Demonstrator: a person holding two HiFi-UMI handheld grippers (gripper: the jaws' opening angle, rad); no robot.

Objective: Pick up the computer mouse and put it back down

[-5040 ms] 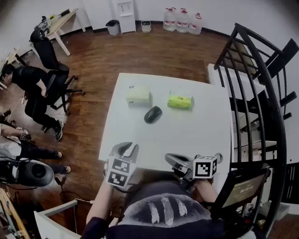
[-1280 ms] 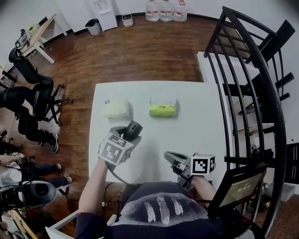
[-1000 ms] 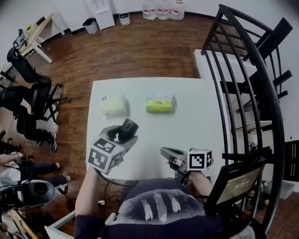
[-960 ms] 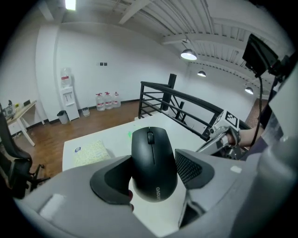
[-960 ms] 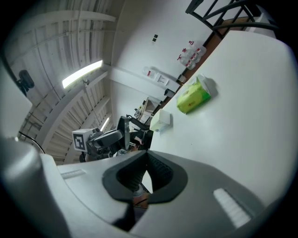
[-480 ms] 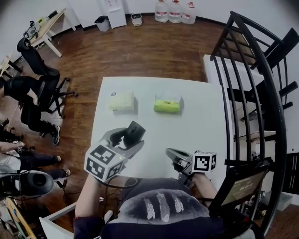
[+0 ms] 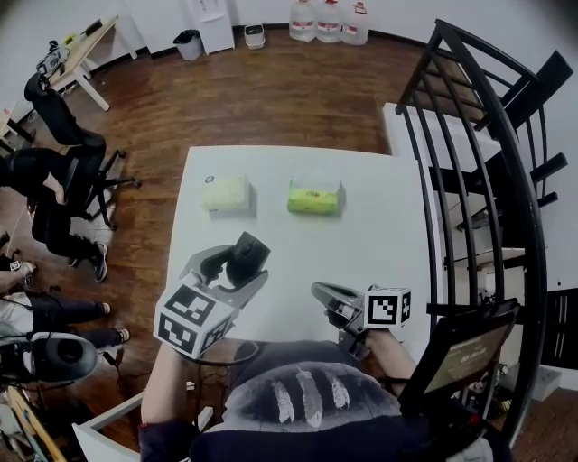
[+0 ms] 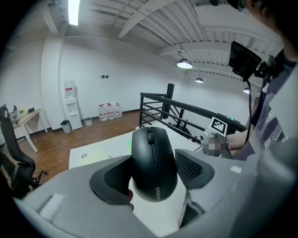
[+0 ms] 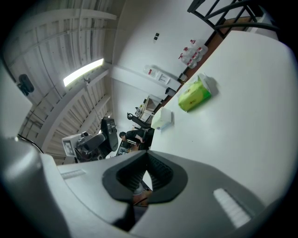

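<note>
Black computer mouse (image 8: 153, 162) pinched in left gripper (image 7: 233, 271), raised above surface (image 7: 379, 226).
Mouse long axis runs along the jaws, wheel end forward, over the surface's near-left part; set-down spot judged directly below. Right gripper (image 7: 327, 298) jaws pressed together, empty.

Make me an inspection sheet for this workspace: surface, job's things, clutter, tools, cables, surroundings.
Surface: white table.
Job's things: mouse, held above the table.
Clutter: pale pack and green pack at the far side.
Tools: left tool shut on the mouse; right tool shut, empty.
Cables: thin lead hanging from a screen.
Surroundings: black railing, water jugs, office chair, wood floor.
</note>
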